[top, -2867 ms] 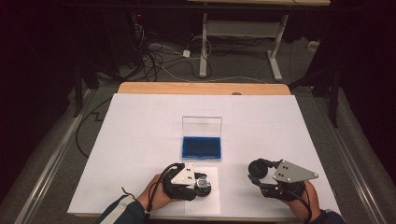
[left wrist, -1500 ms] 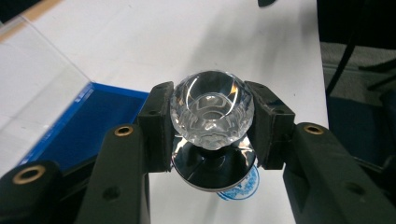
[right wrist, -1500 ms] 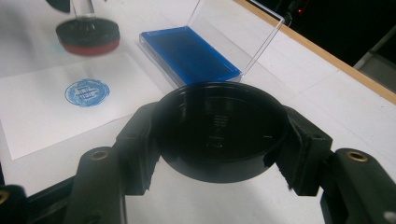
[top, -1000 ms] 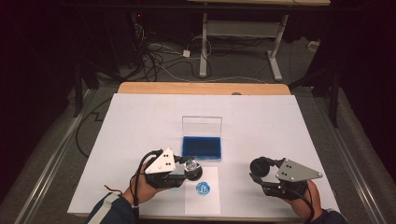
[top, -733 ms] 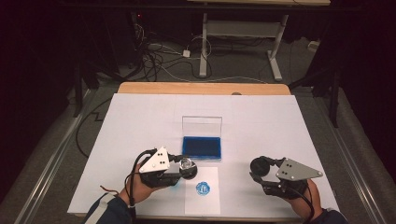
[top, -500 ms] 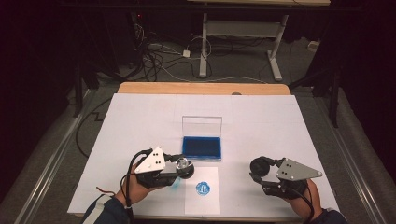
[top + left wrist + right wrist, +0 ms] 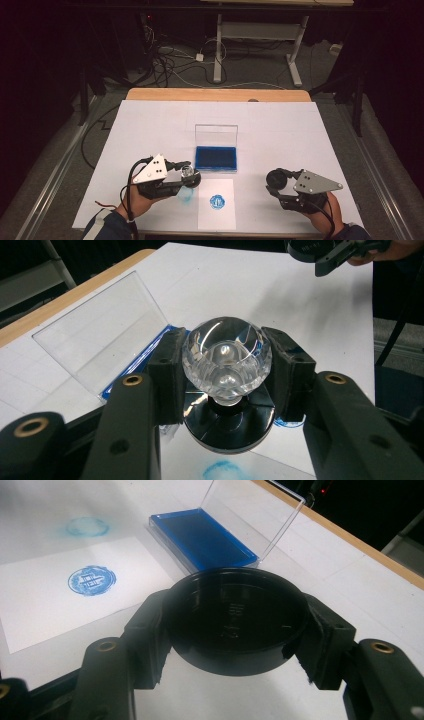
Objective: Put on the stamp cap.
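My left gripper (image 7: pixel 189 175) is shut on a stamp (image 7: pixel 190 173) with a faceted clear knob (image 7: pixel 227 352) and a round black base, held just above the table left of a white paper sheet (image 7: pixel 216 220). The sheet bears a round blue imprint (image 7: pixel 217 202). Behind the sheet lies a blue ink pad (image 7: pixel 216 157) in an open case with its clear lid (image 7: pixel 216 135) standing up. At the front right, my right gripper (image 7: pixel 277 181) is shut on a round black cap (image 7: pixel 235 615). The right gripper view has the ink pad (image 7: pixel 200 537) and the imprint (image 7: pixel 91 580) beyond the cap.
A white cover lies over the table (image 7: pixel 300 130), with a wooden edge (image 7: pixel 215 94) at the far side. A faint blue smudge (image 7: pixel 185 196) marks the cover left of the sheet. Cables and a desk frame (image 7: pixel 260 35) stand on the floor beyond.
The left gripper, which was over the sheet, has lifted off and drifted left with the stamp, leaving the blue imprint showing. The right gripper has stayed put.
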`<state>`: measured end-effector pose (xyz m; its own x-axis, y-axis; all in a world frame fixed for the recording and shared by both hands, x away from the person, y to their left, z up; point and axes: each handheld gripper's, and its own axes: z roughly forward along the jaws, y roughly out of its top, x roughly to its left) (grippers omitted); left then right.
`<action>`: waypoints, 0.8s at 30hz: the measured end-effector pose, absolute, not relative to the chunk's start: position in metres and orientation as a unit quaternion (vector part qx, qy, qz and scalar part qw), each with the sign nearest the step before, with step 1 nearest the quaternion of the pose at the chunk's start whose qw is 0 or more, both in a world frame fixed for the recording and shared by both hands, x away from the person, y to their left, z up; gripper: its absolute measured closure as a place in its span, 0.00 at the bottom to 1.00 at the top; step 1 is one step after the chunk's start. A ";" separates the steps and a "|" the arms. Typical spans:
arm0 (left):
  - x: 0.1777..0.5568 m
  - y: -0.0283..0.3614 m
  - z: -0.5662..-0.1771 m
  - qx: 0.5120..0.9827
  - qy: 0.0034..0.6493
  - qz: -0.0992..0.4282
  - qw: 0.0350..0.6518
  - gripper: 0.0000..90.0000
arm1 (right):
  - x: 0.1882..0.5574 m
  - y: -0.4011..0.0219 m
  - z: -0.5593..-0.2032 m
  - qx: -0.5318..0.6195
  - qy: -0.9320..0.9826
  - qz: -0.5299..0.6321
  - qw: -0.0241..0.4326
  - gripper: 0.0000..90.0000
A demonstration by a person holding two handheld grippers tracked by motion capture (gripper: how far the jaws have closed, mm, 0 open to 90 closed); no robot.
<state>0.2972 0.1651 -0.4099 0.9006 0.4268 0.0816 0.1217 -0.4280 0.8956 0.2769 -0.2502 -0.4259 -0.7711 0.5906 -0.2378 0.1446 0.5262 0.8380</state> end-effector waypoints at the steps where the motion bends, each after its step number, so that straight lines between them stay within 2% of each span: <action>1: 0.297 0.165 -0.409 0.831 0.165 0.151 0.510 0.60 | 0.277 -0.250 -0.426 0.220 0.836 0.432 0.257 0.42; 10: 0.297 0.163 -0.402 0.821 0.159 0.149 0.527 0.60 | 0.279 -0.242 -0.430 0.215 0.842 0.428 0.246 0.42; 24: 0.298 0.146 -0.393 0.813 0.139 0.148 0.545 0.60 | 0.287 -0.199 -0.435 0.177 0.860 0.426 0.216 0.42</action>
<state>0.2976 0.1463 -0.3925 0.9177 0.3871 0.0890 0.0648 -0.3668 0.9280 0.2868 -0.1994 -0.4349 -0.8440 0.4891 -0.2202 0.1211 0.5736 0.8101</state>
